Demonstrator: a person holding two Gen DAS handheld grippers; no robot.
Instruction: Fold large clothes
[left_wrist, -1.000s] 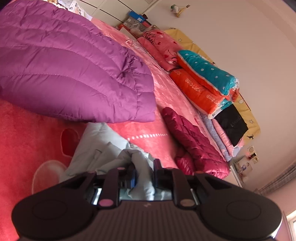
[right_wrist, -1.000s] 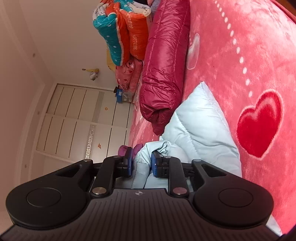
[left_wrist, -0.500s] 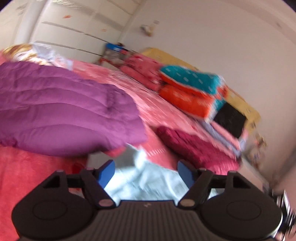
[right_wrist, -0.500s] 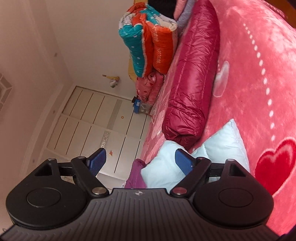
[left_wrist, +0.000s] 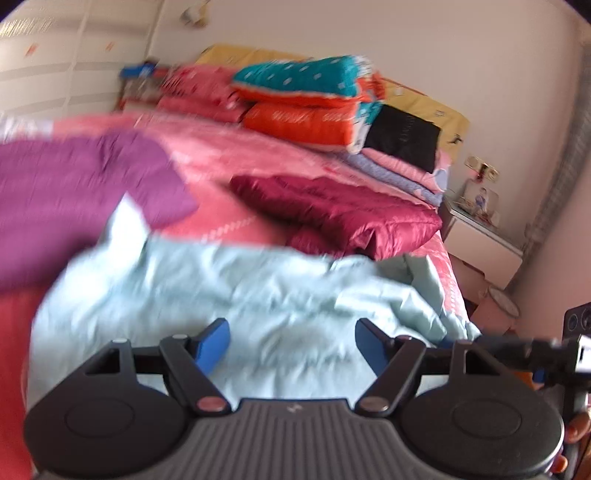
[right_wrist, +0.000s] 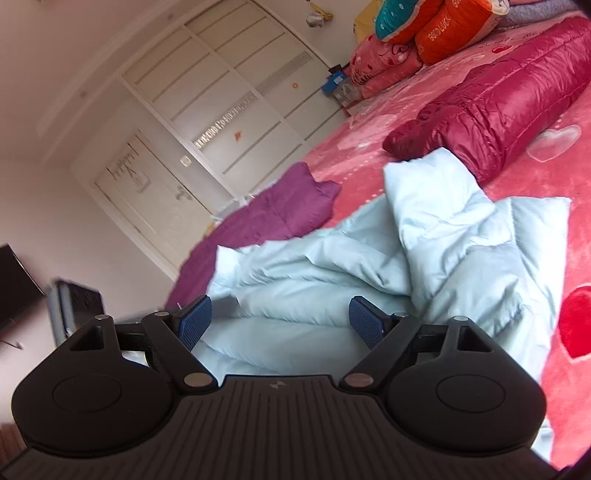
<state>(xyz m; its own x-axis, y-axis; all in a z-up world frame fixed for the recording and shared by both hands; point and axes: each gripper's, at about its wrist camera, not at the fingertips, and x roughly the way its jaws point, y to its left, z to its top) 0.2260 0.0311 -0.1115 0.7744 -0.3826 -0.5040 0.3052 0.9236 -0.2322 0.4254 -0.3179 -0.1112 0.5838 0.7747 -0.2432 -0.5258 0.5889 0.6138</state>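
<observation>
A pale blue padded jacket (left_wrist: 229, 295) lies crumpled on the pink bed (left_wrist: 229, 162); in the right wrist view the same pale blue jacket (right_wrist: 424, 258) shows bunched folds and a raised corner. My left gripper (left_wrist: 291, 341) hangs just above the jacket, open, its blue pads (left_wrist: 212, 343) apart with nothing pressed between them. My right gripper (right_wrist: 280, 321) is open too, wide, above the near folds, holding nothing. The left wrist view is blurred by motion.
A purple down jacket (left_wrist: 74, 195) lies left of the blue one, a dark red jacket (left_wrist: 332, 210) behind it. Folded quilts (left_wrist: 306, 99) are stacked at the headboard. A white nightstand (left_wrist: 480, 236) stands beside the bed, wardrobe doors (right_wrist: 236, 107) beyond.
Both grippers let go of the pale blue jacket and opened wide. Both rolled toward level and pulled back, so the jacket now lies spread below them.
</observation>
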